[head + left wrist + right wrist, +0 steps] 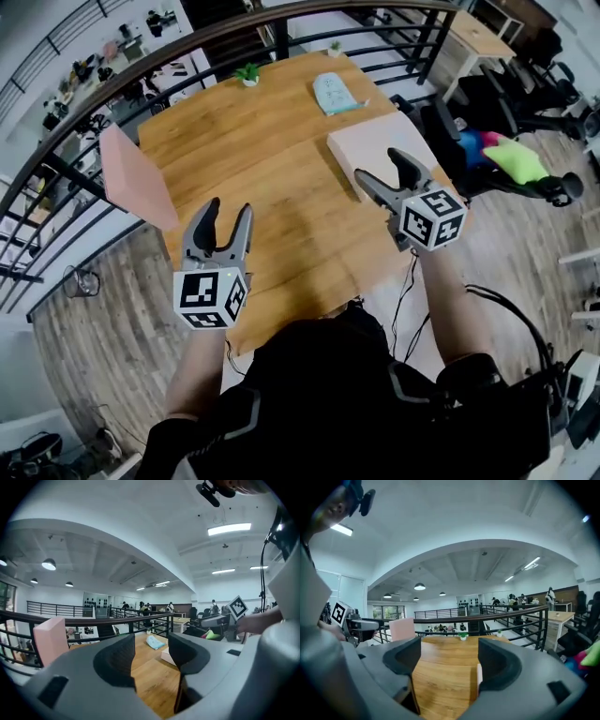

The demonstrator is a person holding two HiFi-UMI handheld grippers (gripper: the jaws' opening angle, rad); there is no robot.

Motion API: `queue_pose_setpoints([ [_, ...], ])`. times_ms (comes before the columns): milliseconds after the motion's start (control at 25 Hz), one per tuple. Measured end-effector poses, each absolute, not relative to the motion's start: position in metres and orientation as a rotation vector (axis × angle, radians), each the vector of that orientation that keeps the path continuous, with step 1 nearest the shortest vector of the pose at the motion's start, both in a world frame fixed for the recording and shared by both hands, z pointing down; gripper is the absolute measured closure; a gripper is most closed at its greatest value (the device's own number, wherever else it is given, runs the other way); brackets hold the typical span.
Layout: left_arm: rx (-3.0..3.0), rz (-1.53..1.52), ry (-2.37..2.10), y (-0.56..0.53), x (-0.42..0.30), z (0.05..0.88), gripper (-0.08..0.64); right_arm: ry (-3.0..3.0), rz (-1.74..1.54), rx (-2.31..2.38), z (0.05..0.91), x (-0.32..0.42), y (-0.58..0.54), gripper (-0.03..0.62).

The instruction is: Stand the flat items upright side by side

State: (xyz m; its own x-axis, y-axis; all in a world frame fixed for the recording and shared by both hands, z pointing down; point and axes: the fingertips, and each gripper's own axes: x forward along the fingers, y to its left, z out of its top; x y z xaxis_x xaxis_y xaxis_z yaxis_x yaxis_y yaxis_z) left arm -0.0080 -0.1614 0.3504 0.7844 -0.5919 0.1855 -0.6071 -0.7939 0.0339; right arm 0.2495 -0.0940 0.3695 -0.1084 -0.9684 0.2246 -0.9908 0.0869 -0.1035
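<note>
A pink flat board (136, 178) stands upright at the wooden table's (281, 216) left edge; the left gripper view shows this board (49, 639) at its left. A second pink flat slab (375, 142) lies flat at the table's right side. My left gripper (230, 208) hovers over the near left part of the table, open and empty. The right gripper (378, 165) is also open and empty, with its jaws over the near edge of the lying slab. In the right gripper view the standing board (402, 629) is far off at the left.
A light blue pouch (333, 92) lies at the far right of the table, and a small potted plant (248, 73) sits at the far edge. A black railing (84, 197) runs around the table's far and left sides. An office chair with colourful cushions (511, 159) stands at the right.
</note>
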Motion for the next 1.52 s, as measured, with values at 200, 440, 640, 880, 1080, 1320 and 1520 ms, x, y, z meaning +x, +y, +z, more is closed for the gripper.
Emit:
queue_pose_setpoints([
  [200, 2.859, 0.351, -0.935, -0.152, 0.066, 0.370, 0.321, -2.205, 0.290, 2.030, 0.384, 0.343, -0.073, 0.210],
  [440, 2.858, 0.427, -0.898, -0.137, 0.153, 0.390, 0.321, -2.188, 0.340, 1.999, 0.415, 0.442, -0.054, 0.210],
  [640, 2.849, 0.568, -0.857, -0.127, 0.213, 0.419, 0.321, -2.171, 0.390, 1.904, 0.453, 0.501, -0.043, 0.210],
  [880, 2.775, 0.711, -0.758, -0.121, 0.267, 0.466, 0.288, -2.118, 0.500, 1.797, 0.509, 0.555, -0.036, 0.209],
  [1080, 2.720, 0.826, -0.704, -0.122, 0.291, 0.505, 0.261, -2.100, 0.620, 1.711, 0.557, 0.585, -0.036, 0.202],
  [1320, 2.795, 1.096, -0.506, -0.096, 0.331, 0.550, 0.236, -2.019, 0.659, 1.526, 0.611, 0.600, -0.037, 0.199],
  [1520, 2.824, 1.298, -0.507, -0.097, 0.351, 0.585, 0.232, -1.970, 0.634, 1.387, 0.645, 0.599, -0.046, 0.199],
])
